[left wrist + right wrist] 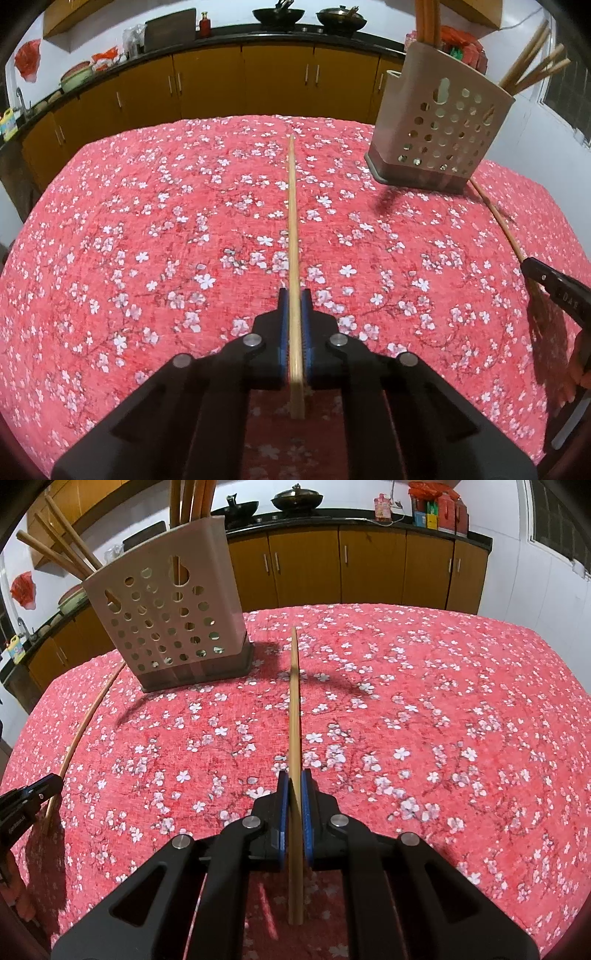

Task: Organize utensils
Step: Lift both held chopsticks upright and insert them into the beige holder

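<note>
Wooden chopstick (293, 236) in each closed hand-held gripper (294, 299) (294, 781) may miss the holder (439, 122) if tilted.

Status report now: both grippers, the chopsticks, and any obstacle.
Left gripper shut on chopstick. Right gripper shut on second chopstick. Perforated holder upright on table, already holding chopsticks. Nothing in the way.

Utensil holder (439, 129) stands on desk (147, 221), far right in left wrist view, far left in right wrist view (166, 624). Chopsticks (532, 70) stand in it. Cabinets (240, 81) behind desk; two woks (279, 14) on counter (258, 35) above.
</note>
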Demonstrator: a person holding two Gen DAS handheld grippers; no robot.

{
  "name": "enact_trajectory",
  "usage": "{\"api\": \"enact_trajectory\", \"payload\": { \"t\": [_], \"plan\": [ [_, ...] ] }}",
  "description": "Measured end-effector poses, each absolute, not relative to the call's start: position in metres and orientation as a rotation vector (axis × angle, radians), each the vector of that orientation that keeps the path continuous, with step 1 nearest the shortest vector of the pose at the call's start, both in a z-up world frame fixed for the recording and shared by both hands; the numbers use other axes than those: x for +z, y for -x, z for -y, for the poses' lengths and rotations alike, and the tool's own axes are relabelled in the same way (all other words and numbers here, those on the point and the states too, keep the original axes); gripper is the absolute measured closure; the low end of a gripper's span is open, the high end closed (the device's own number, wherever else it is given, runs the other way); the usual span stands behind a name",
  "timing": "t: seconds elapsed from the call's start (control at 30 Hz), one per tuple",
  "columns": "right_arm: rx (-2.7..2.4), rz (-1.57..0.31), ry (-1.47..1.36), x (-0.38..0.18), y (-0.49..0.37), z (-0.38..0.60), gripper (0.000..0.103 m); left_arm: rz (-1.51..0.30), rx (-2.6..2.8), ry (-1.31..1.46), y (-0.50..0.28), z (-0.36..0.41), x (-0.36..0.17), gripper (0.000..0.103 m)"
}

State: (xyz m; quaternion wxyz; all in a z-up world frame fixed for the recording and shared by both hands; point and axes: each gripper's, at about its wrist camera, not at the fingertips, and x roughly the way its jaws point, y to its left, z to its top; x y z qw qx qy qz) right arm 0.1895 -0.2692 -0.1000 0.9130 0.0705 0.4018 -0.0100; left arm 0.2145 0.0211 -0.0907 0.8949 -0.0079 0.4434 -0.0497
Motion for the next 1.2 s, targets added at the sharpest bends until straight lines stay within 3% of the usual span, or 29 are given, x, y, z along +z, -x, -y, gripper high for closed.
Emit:
{"api": "enact_trajectory", "payload": {
  "t": [0.63,1.2],
  "plan": [
    [-0.037,-0.619,-0.169,-0.032,-0.164,0.287,0.095,-0.698,-0.168,0.063,-0.190,-0.028,-0.007,0.095],
    [-0.034,-0.503,-0.190,-0.004,-0.154,0.291,0.095,-0.570,-0.208,0.125,-0.180,-0.030,0.030,0.095]
  ]
}}
